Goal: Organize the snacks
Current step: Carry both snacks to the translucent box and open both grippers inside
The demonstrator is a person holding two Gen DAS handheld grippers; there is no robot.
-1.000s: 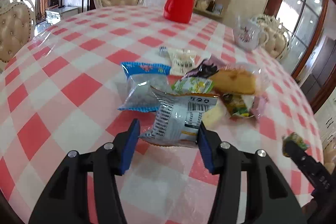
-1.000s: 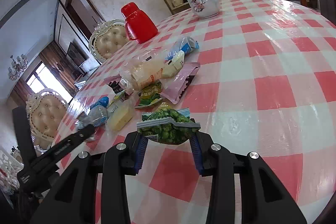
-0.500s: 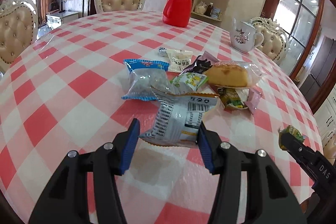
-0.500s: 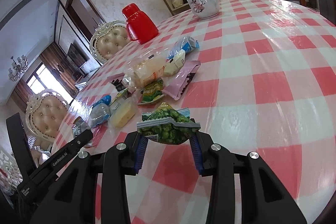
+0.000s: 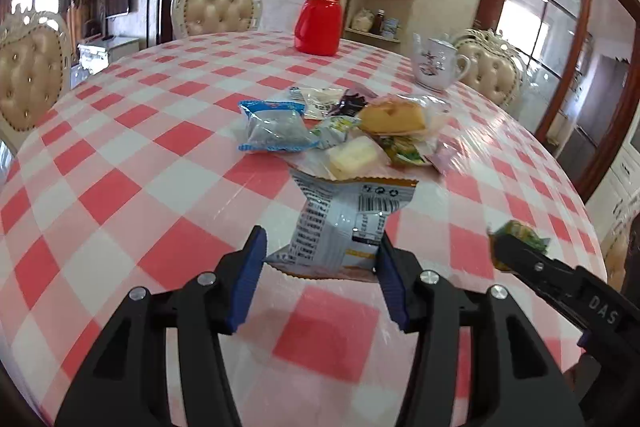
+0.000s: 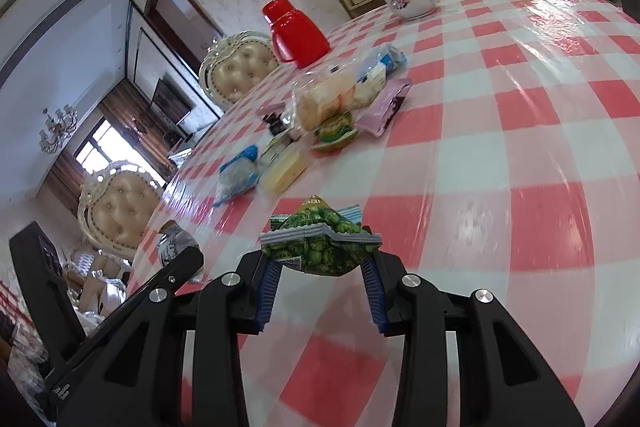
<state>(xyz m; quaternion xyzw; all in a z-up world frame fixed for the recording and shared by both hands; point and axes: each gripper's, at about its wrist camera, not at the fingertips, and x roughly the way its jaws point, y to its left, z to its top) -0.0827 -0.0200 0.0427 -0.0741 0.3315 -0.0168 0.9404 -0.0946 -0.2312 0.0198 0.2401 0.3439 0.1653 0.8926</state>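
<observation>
My left gripper point(image 5: 320, 255) is shut on a grey snack packet with a barcode point(image 5: 340, 223), held above the checked table point(image 5: 120, 163). My right gripper point(image 6: 318, 263) is shut on a green pea packet point(image 6: 320, 247), also off the table; it shows at the right of the left wrist view point(image 5: 520, 239). A pile of snacks lies mid-table: a blue packet point(image 5: 272, 127), a cake in clear wrap point(image 5: 394, 117), a yellow bar point(image 5: 354, 157), a pink packet point(image 6: 386, 105). The left gripper appears at lower left in the right wrist view point(image 6: 176, 263).
A red thermos point(image 5: 320, 19) and a white teapot point(image 5: 438, 65) stand at the far side of the table. Cream padded chairs point(image 5: 216, 9) ring the table. A shelf point(image 5: 384, 7) stands against the wall behind.
Both grippers have drawn back from the snack pile toward the near table edge and lifted, each still holding its packet. The pile now sits farther away; a yellow bar is uncovered.
</observation>
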